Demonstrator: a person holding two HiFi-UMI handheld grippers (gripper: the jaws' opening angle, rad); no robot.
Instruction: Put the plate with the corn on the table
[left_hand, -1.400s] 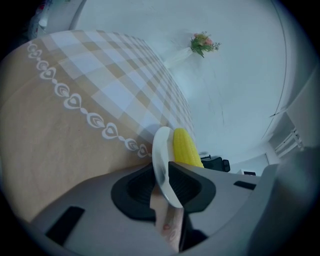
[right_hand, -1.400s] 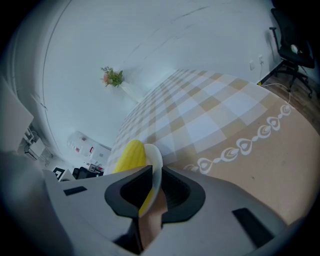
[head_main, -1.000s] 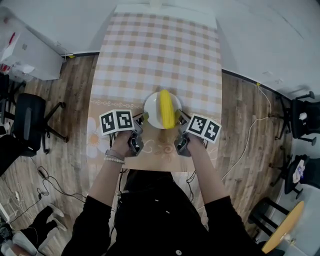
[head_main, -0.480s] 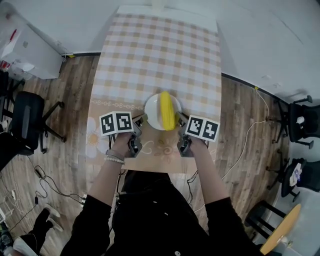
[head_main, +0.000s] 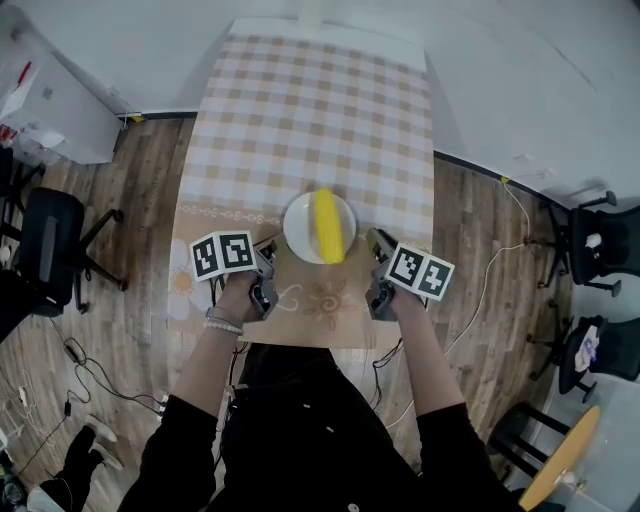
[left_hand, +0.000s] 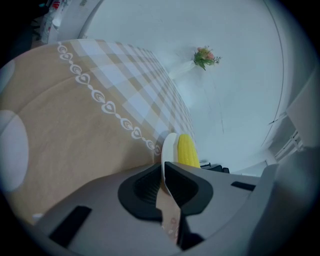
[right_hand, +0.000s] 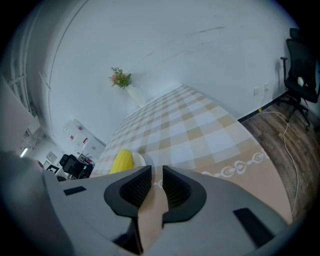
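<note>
Clamping the plate (left_hand: 169, 146) rim, left gripper (left_hand: 163, 174) jaws are closed on it. Right gripper (right_hand: 156, 175) jaws are slightly apart and empty, just right of the plate. Corn (head_main: 326, 224) lies on the plate, over the near end of the table (head_main: 310, 100).

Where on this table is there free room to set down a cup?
The checked cloth between the plate and the flowers at the far end is bare. The near edge is crowded: plate, corn, left gripper, right gripper.
</note>
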